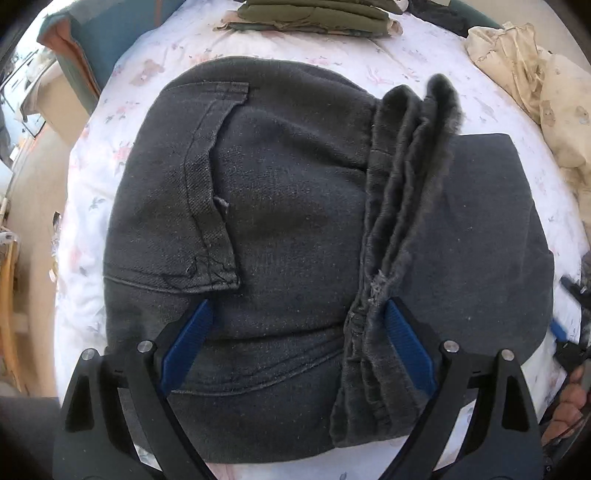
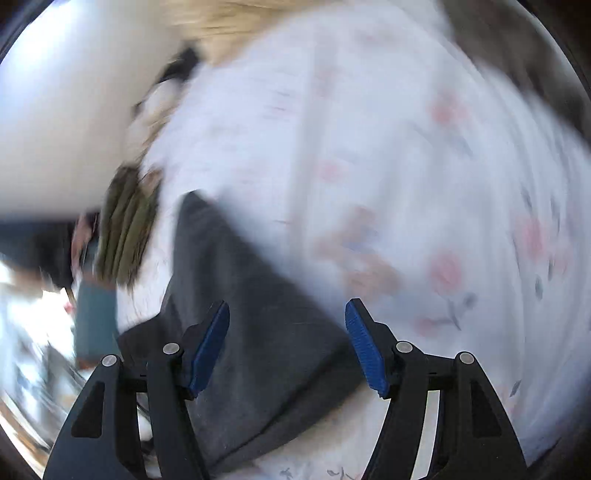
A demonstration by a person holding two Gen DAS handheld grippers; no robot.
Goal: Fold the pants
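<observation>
Dark grey pants (image 1: 295,206) lie folded into a compact, nearly square bundle in the middle of a bed covered by a white floral sheet (image 1: 155,74), the back pocket (image 1: 199,199) facing up on the left and the frayed leg hems (image 1: 410,206) laid across the top toward the right. The left gripper (image 1: 295,332) hovers over the near edge of the bundle with its blue-padded tongs spread wide, pinching nothing. The right gripper (image 2: 288,343), seen through heavy motion blur, also has its tongs spread and empty, above the bundle's corner and the sheet. The folding appears largely done; what may remain is squaring the hems, one more fold, or moving the bundle to the stack of folded olive garments (image 1: 317,18) at the far edge. A crumpled cream garment (image 1: 532,88) waits at the far right.
</observation>
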